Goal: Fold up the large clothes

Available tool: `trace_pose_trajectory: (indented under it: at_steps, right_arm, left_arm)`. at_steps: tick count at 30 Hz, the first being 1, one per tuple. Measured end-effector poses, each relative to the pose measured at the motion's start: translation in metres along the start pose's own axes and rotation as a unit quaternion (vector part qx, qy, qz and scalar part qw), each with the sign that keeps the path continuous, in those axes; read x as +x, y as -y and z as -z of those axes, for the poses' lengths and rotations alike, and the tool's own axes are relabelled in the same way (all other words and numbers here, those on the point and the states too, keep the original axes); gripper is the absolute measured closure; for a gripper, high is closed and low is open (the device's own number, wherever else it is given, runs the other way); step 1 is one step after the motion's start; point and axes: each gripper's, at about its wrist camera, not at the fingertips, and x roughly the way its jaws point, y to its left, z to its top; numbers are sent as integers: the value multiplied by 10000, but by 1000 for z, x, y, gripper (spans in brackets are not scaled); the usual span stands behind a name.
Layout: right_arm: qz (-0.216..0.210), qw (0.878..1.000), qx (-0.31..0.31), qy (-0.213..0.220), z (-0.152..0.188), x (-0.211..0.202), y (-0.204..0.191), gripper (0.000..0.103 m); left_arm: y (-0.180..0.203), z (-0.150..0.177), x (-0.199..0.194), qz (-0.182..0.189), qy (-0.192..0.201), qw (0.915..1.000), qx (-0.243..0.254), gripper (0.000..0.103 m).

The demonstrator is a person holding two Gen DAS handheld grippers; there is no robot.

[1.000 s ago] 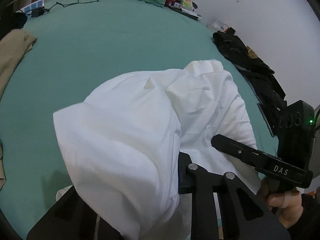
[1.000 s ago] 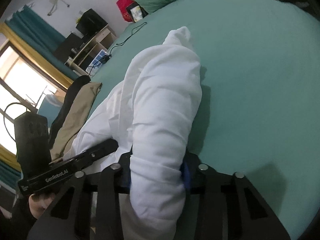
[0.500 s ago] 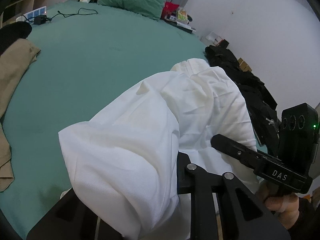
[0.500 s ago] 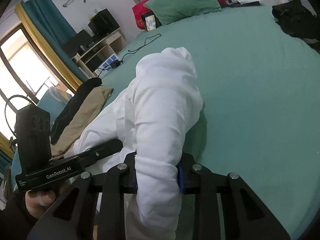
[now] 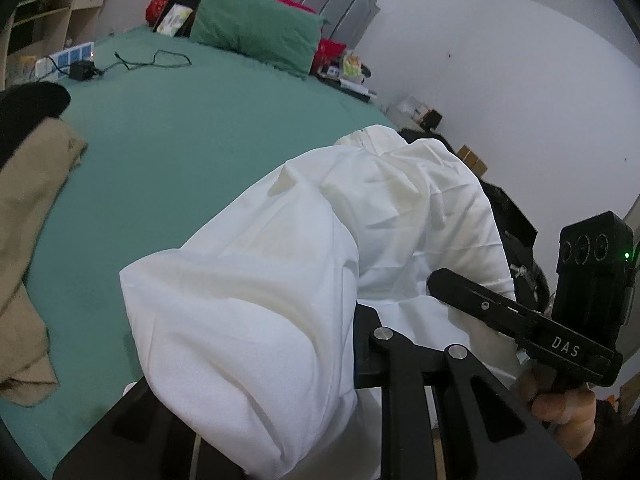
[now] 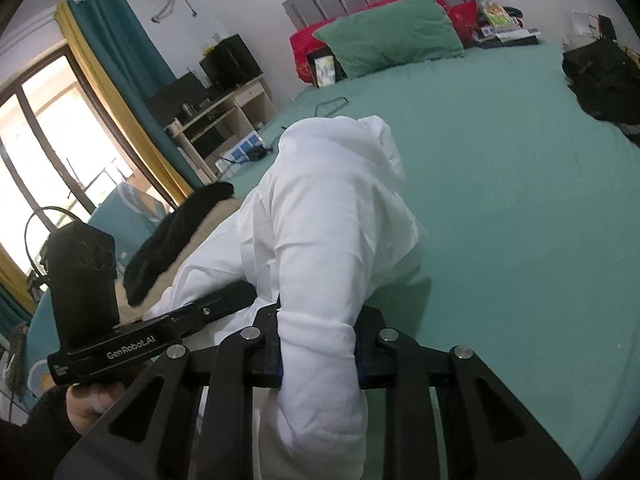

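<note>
Fabric fills the bottom centre of both wrist views: the white garment (image 5: 256,320) is bunched in both tools. Your right gripper (image 6: 318,354) has its jaws closed narrow on a thick wad of it, cloth bulging above and below the blue pads. Your left gripper (image 5: 304,364) looks clamped on the same garment too, but only one finger shows; the other is buried under cloth, so grip there is my read, not confirmed.

Garment position: lifted at the near end, trailing away toward frame centre, far end resting on the green bed sheet (image 5: 168,152).

Handling, my judgement: light, soft, thin weave, zero stiffness. It'll sag and crease wherever it's unsupported, and it can creep out of a bulky pinch. You're holding wads, not edges. For a clean fold, take hold at a hem, seam or shoulder corner, single or double layer only, grips well apart so the panel hangs flat.

Mid frame left in the left view: tan clothing (image 5: 28,240) lies on the sheet, with a black item (image 5: 28,104) above it. Don't drag white cloth over them.

Far: a charger and cable (image 5: 132,62) sit upper left, with a green pillow (image 5: 256,34) at top centre. There's a dark clothes pile (image 6: 600,76) upper right in the right view. Open sheet between them is your laydown zone.
</note>
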Motion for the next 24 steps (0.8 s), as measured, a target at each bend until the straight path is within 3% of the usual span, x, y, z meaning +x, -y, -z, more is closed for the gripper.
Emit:
trace_pose_trajectory:
  at_steps: [7, 14, 21, 24]
  right_arm:
    - [-277, 9993, 19, 246, -25, 9, -21, 80]
    - [-556, 9974, -118, 451, -50, 38, -47, 80]
    - [-810, 9961, -59, 354, -66, 90, -57, 80]
    - [-936, 9952, 170, 231, -63, 118, -52, 80]
  left_arm:
    - [-8, -33, -18, -44, 367, 9993, 78, 82]
    - [-37, -77, -29, -314, 618, 9972, 264, 82]
    - [-81, -107, -23, -714, 549, 9951, 417, 82]
    - [-110, -111, -12, -667, 508, 9959, 340, 82]
